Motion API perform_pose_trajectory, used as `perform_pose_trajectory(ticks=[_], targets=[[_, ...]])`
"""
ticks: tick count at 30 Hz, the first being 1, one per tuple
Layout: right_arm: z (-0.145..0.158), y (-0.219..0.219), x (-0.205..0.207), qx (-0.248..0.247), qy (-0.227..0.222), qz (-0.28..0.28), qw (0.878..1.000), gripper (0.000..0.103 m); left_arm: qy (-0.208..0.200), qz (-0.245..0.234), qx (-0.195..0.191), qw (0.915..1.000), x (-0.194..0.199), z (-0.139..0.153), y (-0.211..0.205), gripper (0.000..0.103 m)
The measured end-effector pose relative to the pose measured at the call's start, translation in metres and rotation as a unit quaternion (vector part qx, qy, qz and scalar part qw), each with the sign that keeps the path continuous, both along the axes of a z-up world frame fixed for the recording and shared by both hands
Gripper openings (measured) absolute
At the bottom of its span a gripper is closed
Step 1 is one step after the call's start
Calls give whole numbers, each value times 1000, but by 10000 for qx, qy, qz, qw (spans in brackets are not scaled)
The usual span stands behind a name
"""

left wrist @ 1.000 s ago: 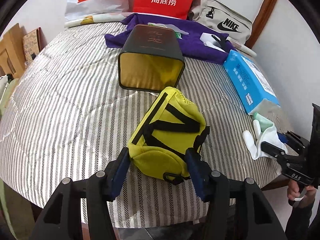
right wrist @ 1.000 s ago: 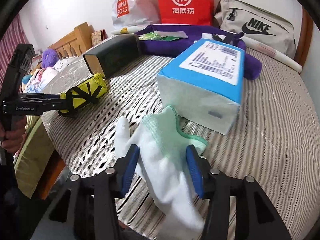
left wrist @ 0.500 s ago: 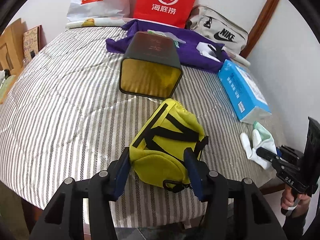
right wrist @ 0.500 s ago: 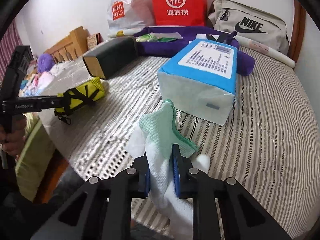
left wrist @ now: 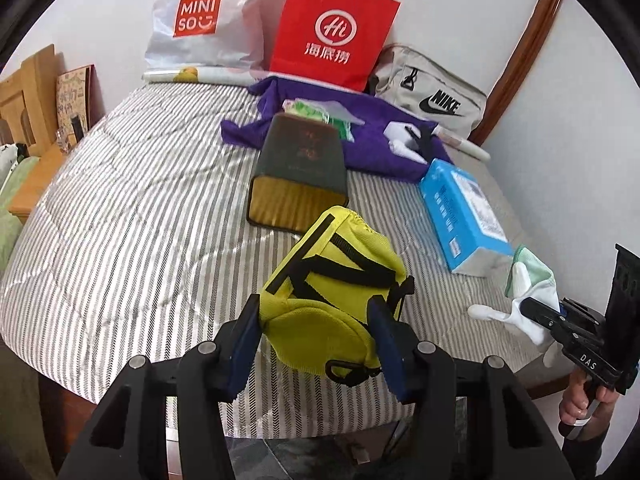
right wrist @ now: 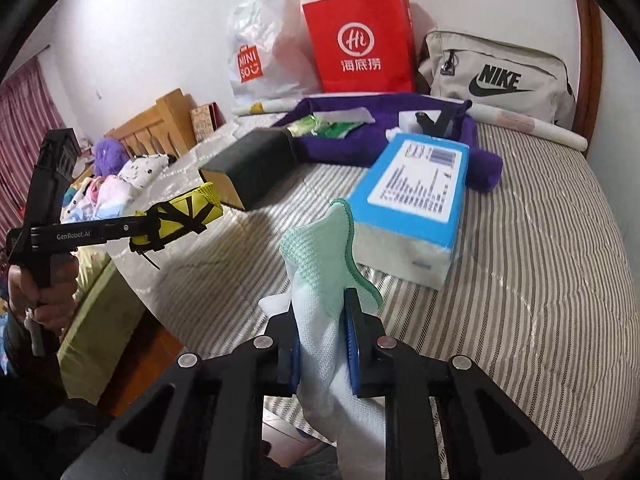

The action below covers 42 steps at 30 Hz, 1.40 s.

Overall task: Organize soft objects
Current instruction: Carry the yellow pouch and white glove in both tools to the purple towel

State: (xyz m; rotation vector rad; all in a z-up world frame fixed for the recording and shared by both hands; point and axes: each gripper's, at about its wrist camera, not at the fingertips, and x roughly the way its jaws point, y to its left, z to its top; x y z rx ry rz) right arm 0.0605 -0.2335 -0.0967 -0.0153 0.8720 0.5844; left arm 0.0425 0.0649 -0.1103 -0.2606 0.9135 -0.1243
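My left gripper point(left wrist: 316, 340) is shut on a yellow pouch with black straps point(left wrist: 332, 280) and holds it above the striped bed's point(left wrist: 132, 216) near edge. The pouch also shows in the right wrist view point(right wrist: 180, 216). My right gripper point(right wrist: 324, 340) is shut on a white glove with a mint green cuff point(right wrist: 324, 256), lifted off the bed. The glove also shows at the right of the left wrist view point(left wrist: 528, 292). A dark box with an open gold end point(left wrist: 300, 172) lies on its side in the middle of the bed.
A blue tissue pack point(left wrist: 460, 212) lies right of the box. A purple cloth point(left wrist: 372, 136) with small items, a red paper bag point(left wrist: 332, 28), a white Miniso bag point(left wrist: 200, 20) and a Nike bag point(left wrist: 432, 96) sit at the back. A wooden bed frame point(right wrist: 156, 128) stands left.
My right gripper closed on the glove and lifted it off the bed. My left gripper raised the yellow pouch higher above the bed.
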Motion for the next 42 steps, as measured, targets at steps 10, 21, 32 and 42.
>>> perform_pose_trajectory(ticks=[10,21,32,42], targets=[[18,-4,8,69,-73,-103,9999,18,-144,3,-12,9999,3,21,-2,50],[38,-11,27,261,-44,-229,9994,18,-301,75,-47,9995,13,44,4,50],[60,-11,61,265,-138,-412,9987,18,-445,157,-77,9989,36,64,15,50],[75,-2,93,217,-267,-331,9989,18,-526,109,-22,9986,67,77,17,51]])
